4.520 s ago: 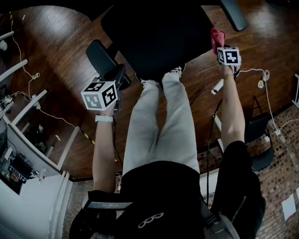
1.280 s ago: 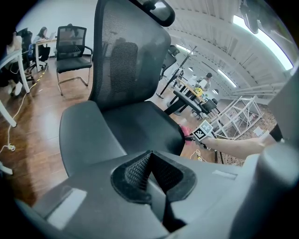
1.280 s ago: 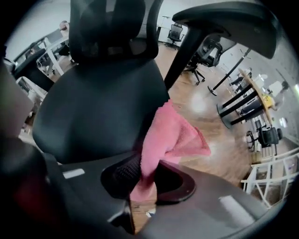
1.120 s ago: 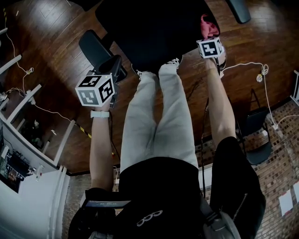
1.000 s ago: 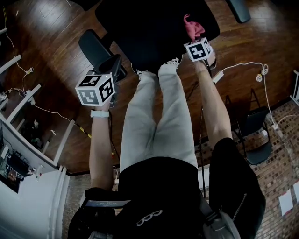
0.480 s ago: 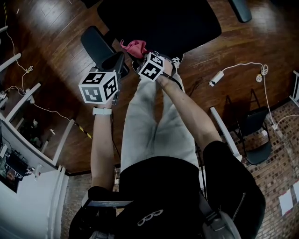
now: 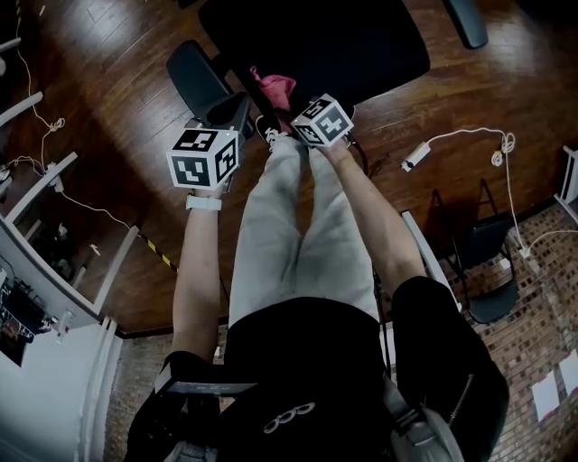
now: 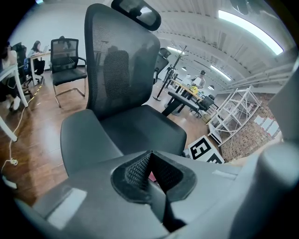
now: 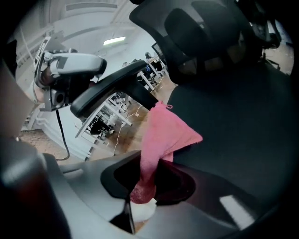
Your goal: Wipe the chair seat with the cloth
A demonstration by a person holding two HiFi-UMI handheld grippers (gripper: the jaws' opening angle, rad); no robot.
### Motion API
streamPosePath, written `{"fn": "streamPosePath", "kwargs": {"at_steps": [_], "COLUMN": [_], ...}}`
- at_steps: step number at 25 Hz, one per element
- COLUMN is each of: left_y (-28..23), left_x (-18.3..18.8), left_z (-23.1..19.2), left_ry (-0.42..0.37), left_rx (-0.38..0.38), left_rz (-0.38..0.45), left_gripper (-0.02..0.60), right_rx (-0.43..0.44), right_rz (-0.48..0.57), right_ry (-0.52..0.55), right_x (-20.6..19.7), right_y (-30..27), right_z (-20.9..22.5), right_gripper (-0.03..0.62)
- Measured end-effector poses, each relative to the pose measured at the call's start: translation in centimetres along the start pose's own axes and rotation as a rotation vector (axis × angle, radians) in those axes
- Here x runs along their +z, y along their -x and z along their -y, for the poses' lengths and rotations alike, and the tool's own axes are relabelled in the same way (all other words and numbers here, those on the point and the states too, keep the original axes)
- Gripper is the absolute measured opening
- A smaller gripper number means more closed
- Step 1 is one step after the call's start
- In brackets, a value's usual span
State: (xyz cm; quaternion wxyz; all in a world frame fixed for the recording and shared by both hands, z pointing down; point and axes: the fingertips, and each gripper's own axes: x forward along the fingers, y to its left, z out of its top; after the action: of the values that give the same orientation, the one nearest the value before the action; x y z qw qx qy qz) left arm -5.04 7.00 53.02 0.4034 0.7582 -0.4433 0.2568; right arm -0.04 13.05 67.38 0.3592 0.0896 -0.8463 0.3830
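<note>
The black office chair's seat (image 7: 325, 41) fills the top of the head view. My right gripper (image 7: 293, 101) is shut on a pink cloth (image 7: 274, 87) at the seat's near left edge. In the right gripper view the cloth (image 9: 163, 133) stands up out of the jaws and lies against the dark seat (image 9: 243, 121). My left gripper (image 7: 237, 110) hovers just left of it by the armrest (image 7: 194, 77), shut and holding nothing. The left gripper view looks over the seat (image 8: 140, 128) to the mesh backrest (image 8: 124, 60), with the pads (image 8: 140, 170) pressed together.
The person's light-trousered legs (image 7: 302, 226) stand right before the seat. A white cable and adapter (image 7: 417, 153) lie on the wood floor at right. Another black chair (image 7: 492, 262) is at lower right, white desk frames (image 7: 54, 171) at left. The chair's right armrest (image 7: 461, 20) sticks out at top.
The right gripper has swept the pink cloth from the seat's right side across to its near left edge, ending beside the left gripper. The left gripper has hardly moved.
</note>
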Motion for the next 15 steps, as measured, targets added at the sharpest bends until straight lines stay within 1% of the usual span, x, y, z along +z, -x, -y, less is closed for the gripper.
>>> {"fn": "streamPosePath", "kwargs": {"at_steps": [4, 7, 9, 11, 15], "left_y": [-0.8, -1.4, -0.9, 0.9, 6.1], "left_x": [-1.1, -1.3, 0.0, 1.6, 4.6], "left_z": [0.6, 1.4, 2.6, 4.0, 6.3], "left_ry": [-0.028, -0.001, -0.015, -0.045, -0.073], "left_rx": [0.035, 0.028, 0.006, -0.01, -0.015], "left_rz": [-0.046, -0.06, -0.038, 0.0, 0.092], "left_gripper": [-0.009, -0.009, -0.009, -0.009, -0.008], "right_rx": [-0.013, -0.034, -0.059, -0.074, -0.067], "right_rz": [0.002, 0.03, 0.064, 0.097, 0.176], "right_ry": [-0.032, -0.055, -0.058, -0.04, 0.008], "right_x": [-0.9, -0.8, 0.6, 2.8, 6.3], "right_y": [3.4, 7.0, 10.1, 13.0, 18.4], "right_z": [-0.4, -0.2, -0.1, -1.0, -5.1], "right_gripper": [0.071, 0.071, 0.071, 0.071, 0.071]}}
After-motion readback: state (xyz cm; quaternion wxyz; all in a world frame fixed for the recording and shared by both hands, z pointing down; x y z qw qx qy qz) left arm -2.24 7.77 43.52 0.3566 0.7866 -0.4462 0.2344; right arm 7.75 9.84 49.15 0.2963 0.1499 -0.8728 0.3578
